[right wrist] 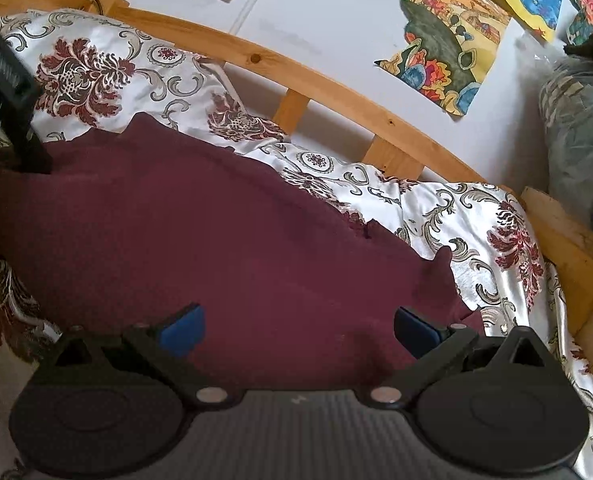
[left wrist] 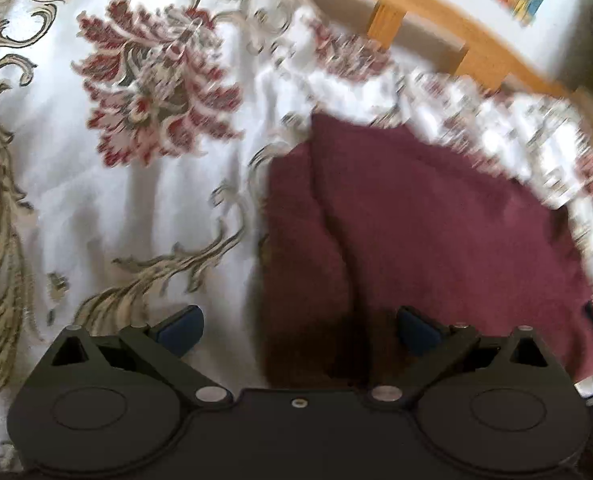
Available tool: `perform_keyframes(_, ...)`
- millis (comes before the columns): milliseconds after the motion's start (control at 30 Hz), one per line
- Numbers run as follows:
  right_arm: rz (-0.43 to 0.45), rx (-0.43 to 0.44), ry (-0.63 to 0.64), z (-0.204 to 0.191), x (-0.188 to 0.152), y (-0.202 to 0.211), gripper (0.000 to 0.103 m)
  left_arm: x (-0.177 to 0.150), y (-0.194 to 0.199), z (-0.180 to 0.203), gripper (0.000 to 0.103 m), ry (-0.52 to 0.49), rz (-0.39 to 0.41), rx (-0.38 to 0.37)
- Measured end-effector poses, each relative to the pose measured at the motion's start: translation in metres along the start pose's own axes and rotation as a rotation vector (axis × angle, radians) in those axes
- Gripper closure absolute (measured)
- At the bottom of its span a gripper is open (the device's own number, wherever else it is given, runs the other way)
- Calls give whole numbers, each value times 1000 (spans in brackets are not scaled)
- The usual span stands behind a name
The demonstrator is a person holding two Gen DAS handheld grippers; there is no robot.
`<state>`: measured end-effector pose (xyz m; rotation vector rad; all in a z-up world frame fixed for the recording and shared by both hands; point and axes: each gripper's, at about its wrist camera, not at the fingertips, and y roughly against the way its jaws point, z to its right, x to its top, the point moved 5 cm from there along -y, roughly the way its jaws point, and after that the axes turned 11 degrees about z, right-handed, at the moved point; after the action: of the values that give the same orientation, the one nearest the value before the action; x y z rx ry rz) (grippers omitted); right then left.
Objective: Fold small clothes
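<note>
A maroon cloth (right wrist: 224,240) lies spread on the bed's white floral cover (right wrist: 488,216). In the left wrist view the cloth (left wrist: 416,216) fills the right half, with a fold ridge running down its left part. My left gripper (left wrist: 300,330) is open and empty, its jaws wide apart over the cloth's left edge. My right gripper (right wrist: 299,330) is open and empty above the cloth's near edge. The left gripper's black body (right wrist: 4,92) shows at the far left of the right wrist view, over the cloth's left end.
A wooden bed rail (right wrist: 336,88) runs along the far side against a white wall with colourful drawings (right wrist: 448,52). Bundled bedding (right wrist: 576,144) sits at the right. The floral cover (left wrist: 116,160) stretches to the left of the cloth.
</note>
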<state>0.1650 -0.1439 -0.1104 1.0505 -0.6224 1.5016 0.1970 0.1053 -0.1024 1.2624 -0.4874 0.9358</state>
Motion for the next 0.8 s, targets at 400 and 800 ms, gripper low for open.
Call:
perform_keyframes(400,1,1,-6,0,0,0,0,-3,-25,11,1,-96,-4,-32)
perform_keyframes(800,2,1,-6,-1,0,1,0,-4,-19,12,7,-84,-19,-64)
